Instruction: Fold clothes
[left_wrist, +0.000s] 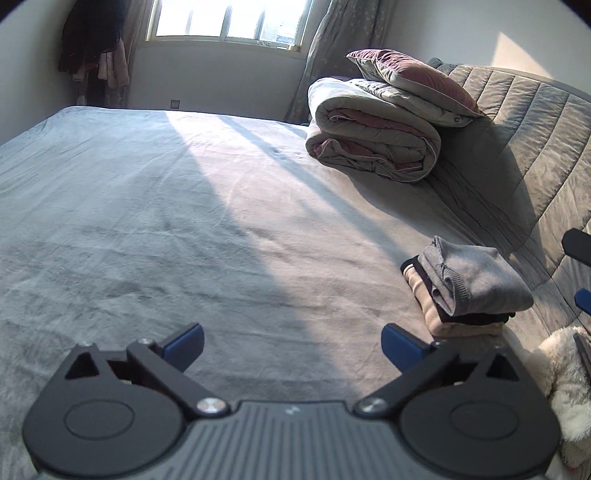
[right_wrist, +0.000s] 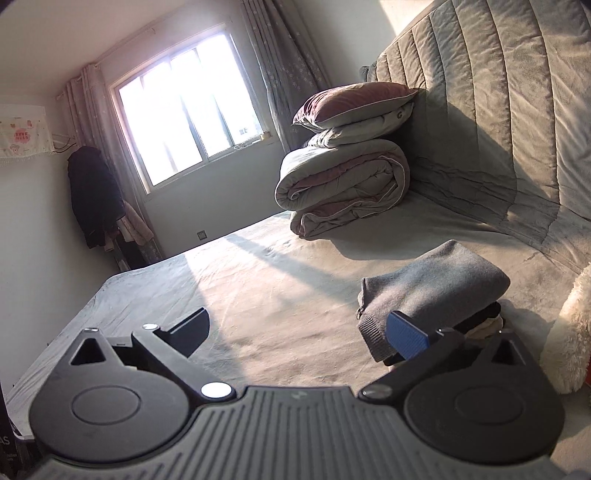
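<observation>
A stack of folded clothes, with a grey sweater (left_wrist: 469, 277) on top of dark and beige garments, lies on the bed near the headboard. It also shows in the right wrist view (right_wrist: 428, 291). My left gripper (left_wrist: 291, 345) is open and empty above the grey bedsheet (left_wrist: 184, 221), to the left of the stack. My right gripper (right_wrist: 299, 330) is open and empty, with its right finger just in front of the sweater's edge. Part of the right gripper (left_wrist: 580, 258) shows at the right edge of the left wrist view.
A rolled duvet (left_wrist: 373, 140) with a pillow (left_wrist: 410, 79) on top sits at the bed's far end by the padded headboard (left_wrist: 524, 122). A white plush toy (left_wrist: 569, 380) lies right of the stack. Window (right_wrist: 184, 110), curtains and hanging clothes (right_wrist: 94, 195) stand beyond.
</observation>
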